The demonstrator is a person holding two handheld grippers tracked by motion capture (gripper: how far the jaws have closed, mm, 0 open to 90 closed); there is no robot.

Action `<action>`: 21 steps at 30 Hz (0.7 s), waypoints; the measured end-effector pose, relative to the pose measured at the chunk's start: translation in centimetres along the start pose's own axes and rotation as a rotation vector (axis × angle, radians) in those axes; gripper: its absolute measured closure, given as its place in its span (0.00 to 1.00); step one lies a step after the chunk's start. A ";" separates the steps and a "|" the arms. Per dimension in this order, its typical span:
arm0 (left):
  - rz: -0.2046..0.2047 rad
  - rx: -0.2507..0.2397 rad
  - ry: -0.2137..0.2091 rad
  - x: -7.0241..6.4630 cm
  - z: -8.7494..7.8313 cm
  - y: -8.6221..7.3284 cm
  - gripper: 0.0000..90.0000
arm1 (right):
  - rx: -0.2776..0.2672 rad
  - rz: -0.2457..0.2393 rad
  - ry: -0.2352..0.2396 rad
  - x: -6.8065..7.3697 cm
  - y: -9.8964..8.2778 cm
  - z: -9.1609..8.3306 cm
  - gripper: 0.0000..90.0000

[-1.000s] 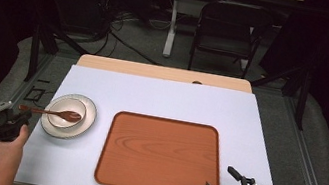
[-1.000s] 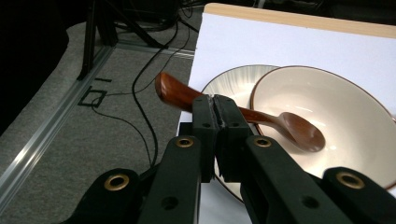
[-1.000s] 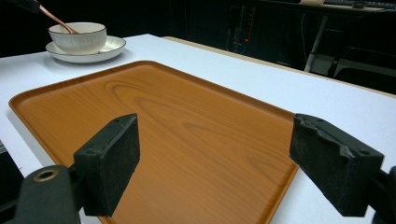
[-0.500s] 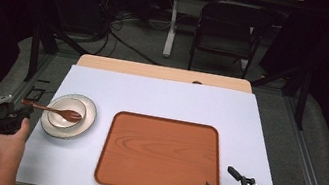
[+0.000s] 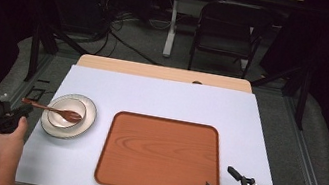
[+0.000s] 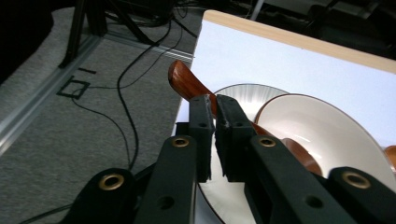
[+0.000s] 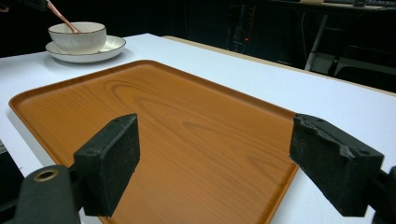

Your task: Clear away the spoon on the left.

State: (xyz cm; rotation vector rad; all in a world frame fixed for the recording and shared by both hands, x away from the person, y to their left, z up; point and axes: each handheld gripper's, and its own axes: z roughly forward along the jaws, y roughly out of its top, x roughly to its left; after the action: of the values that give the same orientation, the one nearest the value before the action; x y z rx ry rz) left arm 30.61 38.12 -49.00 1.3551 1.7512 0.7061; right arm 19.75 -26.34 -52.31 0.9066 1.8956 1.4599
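Left fingers: the left gripper [image 6: 215, 100] has its fingers [image 6: 201, 122] nearly together with a thin slit between them; they have just been easing apart. The spoon [image 6: 183, 80] handle runs behind their tips, and I cannot tell whether the pads touch it, though they do not look clamped on it.
Right fingers: the right gripper [image 7: 215, 163] stands wide open with nothing between its fingers [image 7: 111, 158], low over the near right corner of the tray [image 7: 154, 126].
Spoon: a brown wooden spoon [image 5: 50, 109], its handle end poking out past the left fingertips toward the table edge, its scoop end lying in the bowl [image 5: 67, 112].
Bowl and plate: the white bowl sits on a pale plate [image 5: 83, 128] at the left of the white table [image 5: 161, 97], just beside the left gripper [image 5: 22, 110].
Tray: lies bare in the middle of the table, well apart from the bowl.
Step in hand: by my reading, the hold on the spoon handle is loosening or being reset.
Next move: it calls for either a firm pinch on the handle so the spoon can lift clear of the bowl, or a clean withdrawal without knocking it.
Risk: the handle overhangs the bowl rim, so a nudge could tip the spoon out.
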 end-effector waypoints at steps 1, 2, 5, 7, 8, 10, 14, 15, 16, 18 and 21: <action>-0.038 -0.009 -0.027 0.2 -0.1 -0.1 0.89 | 0.001 -0.001 0.000 0.0 0.0 0.0 0.18; -0.038 -0.009 -0.027 0.2 -0.1 -0.1 0.88 | 0.001 -0.001 0.000 0.0 0.0 0.0 0.18; -0.091 -0.022 -0.072 0.4 -0.5 -0.3 0.84 | 0.001 -0.001 0.000 0.0 0.0 0.0 0.18; -0.107 -0.030 -0.085 0.5 -0.6 -0.2 0.81 | 0.003 -0.001 0.000 0.0 0.0 0.0 0.18; -0.107 -0.030 -0.085 0.5 -0.6 -0.2 0.79 | 0.003 -0.001 0.000 0.0 0.0 0.0 0.18; -0.124 -0.040 -0.102 0.5 -0.7 -0.1 0.75 | 0.001 -0.002 -0.001 0.0 0.0 0.0 0.18; -0.147 -0.057 -0.147 0.5 -0.9 -0.1 0.69 | 0.002 0.001 -0.001 0.0 0.0 0.0 0.18; -0.164 -0.056 -0.174 0.4 -1.0 -0.1 0.66 | 0.002 -0.002 -0.001 0.0 0.0 0.0 0.18; -0.164 -0.056 -0.174 0.4 -1.0 -0.1 0.65 | 0.002 -0.002 -0.001 0.0 0.0 0.0 0.18; -0.175 -0.057 -0.193 0.4 -1.1 -0.1 0.63 | 0.002 -0.003 -0.001 0.0 0.0 0.0 0.18; -0.172 -0.059 -0.204 0.2 -1.2 -0.1 0.60 | 0.003 -0.004 -0.001 0.0 0.0 0.0 0.18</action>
State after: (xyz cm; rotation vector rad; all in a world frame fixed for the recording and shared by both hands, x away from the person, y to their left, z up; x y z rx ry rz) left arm 29.55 38.38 -48.50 1.1773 1.6471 0.5024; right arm 19.73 -26.37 -52.30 0.9042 1.8979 1.4550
